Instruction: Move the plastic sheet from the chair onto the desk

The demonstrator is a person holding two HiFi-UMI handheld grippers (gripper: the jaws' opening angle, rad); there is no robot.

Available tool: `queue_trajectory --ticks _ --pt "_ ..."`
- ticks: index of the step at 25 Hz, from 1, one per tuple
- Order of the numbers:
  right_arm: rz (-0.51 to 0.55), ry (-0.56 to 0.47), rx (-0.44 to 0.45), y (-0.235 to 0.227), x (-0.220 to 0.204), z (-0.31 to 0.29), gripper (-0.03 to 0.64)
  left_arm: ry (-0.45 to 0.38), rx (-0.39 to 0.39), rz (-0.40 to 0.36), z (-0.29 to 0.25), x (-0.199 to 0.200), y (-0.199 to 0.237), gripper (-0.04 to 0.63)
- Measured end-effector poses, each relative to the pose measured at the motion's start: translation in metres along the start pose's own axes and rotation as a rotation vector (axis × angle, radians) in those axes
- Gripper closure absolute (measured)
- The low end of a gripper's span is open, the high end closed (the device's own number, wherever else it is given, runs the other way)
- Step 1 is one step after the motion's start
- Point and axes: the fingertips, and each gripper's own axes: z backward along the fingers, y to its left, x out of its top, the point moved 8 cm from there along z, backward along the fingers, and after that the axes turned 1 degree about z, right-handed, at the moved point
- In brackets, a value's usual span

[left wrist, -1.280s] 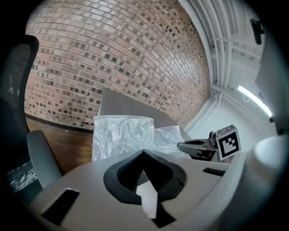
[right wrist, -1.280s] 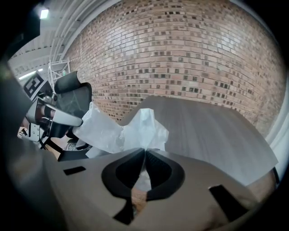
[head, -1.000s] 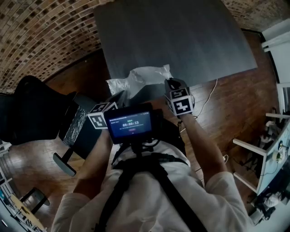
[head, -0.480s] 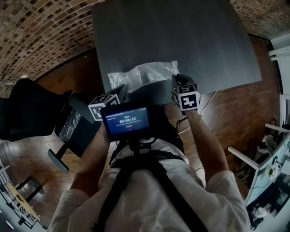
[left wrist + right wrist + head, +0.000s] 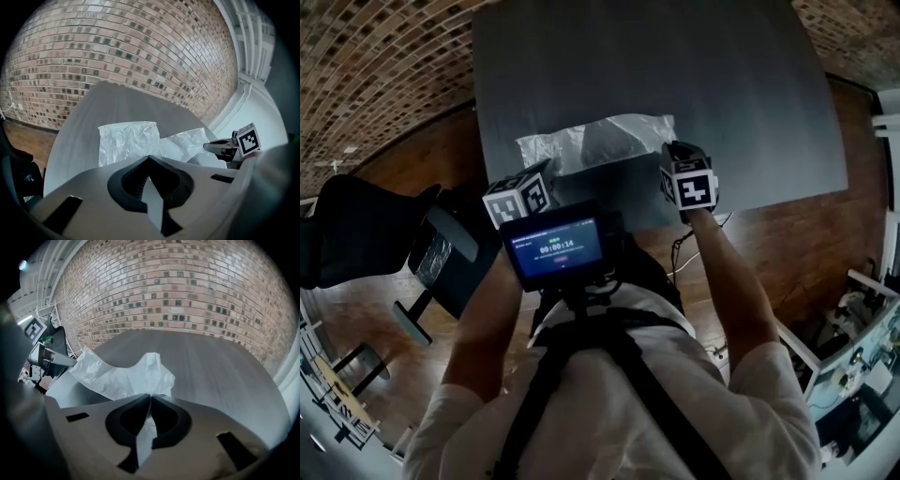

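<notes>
Carried further from the chair [image 5: 366, 230], the plastic sheet [image 5: 595, 142] is now out over the bench [image 5: 675, 75].
The left tongs [image 5: 149, 157] and the right tongs [image 5: 151, 395] are each closed on the sheet's near edge and held well apart, which keeps the film spread; it lies over the near part of the bench, ready, I judge, to be laid down.

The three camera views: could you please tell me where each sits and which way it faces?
Head view: on the person's head, looking steeply down at the desk; arms and torso show.
Left gripper view: on the left gripper, facing the brick wall along its shut jaws.
Right gripper view: on the right gripper, likewise facing the wall.
All three share the plastic sheet pinched by both grippers.
</notes>
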Motion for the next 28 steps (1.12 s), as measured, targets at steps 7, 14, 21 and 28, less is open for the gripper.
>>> queue_trajectory --ticks 7,14,21,28 --pt "0.008 0.051 -0.014 -0.028 0.002 -0.026 0.612 0.068 0.086 -0.016 -0.037 -0.007 0.016 0.595" --pt "0.001 0.072 -0.038 -0.044 0.007 -0.039 0.612 0.098 0.144 -0.045 -0.055 -0.004 0.028 0.595" --pt "-0.010 0.065 -0.071 -0.055 0.009 -0.043 0.610 0.124 0.198 -0.056 -0.067 -0.007 0.040 0.595" --pt "-0.024 0.098 -0.095 -0.070 -0.001 -0.048 0.512 0.115 0.203 -0.087 -0.072 -0.001 0.045 0.595"
